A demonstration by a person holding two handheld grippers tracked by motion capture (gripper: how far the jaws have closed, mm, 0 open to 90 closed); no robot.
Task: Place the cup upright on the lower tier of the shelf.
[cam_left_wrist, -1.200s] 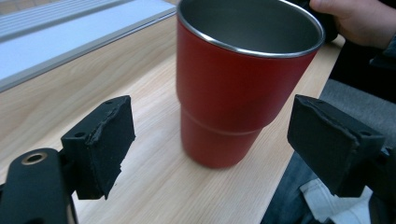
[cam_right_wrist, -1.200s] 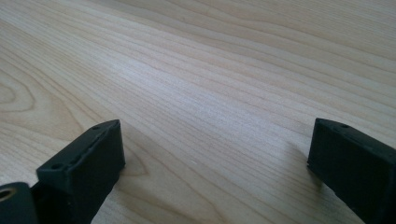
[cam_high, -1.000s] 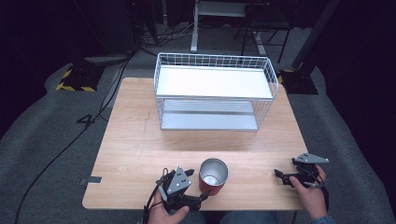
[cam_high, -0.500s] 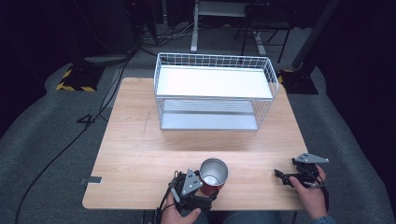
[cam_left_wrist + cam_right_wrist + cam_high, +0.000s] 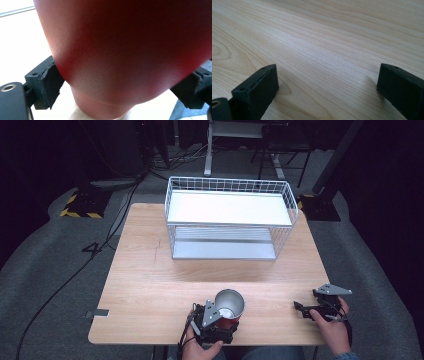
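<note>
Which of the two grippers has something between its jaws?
The left gripper: its jaws sit on both sides of the red cup. The right gripper has open jaws with bare wooden table between them.

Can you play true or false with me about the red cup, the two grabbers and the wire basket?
1. The left gripper has its fingers on either side of the red cup. True.
2. The red cup sits inside the wire basket. False: it stands on the table near the front edge.
3. The right gripper holds a spoon. False: it is open over bare wood.
4. The wire basket stands at the table's far side. True.
</note>
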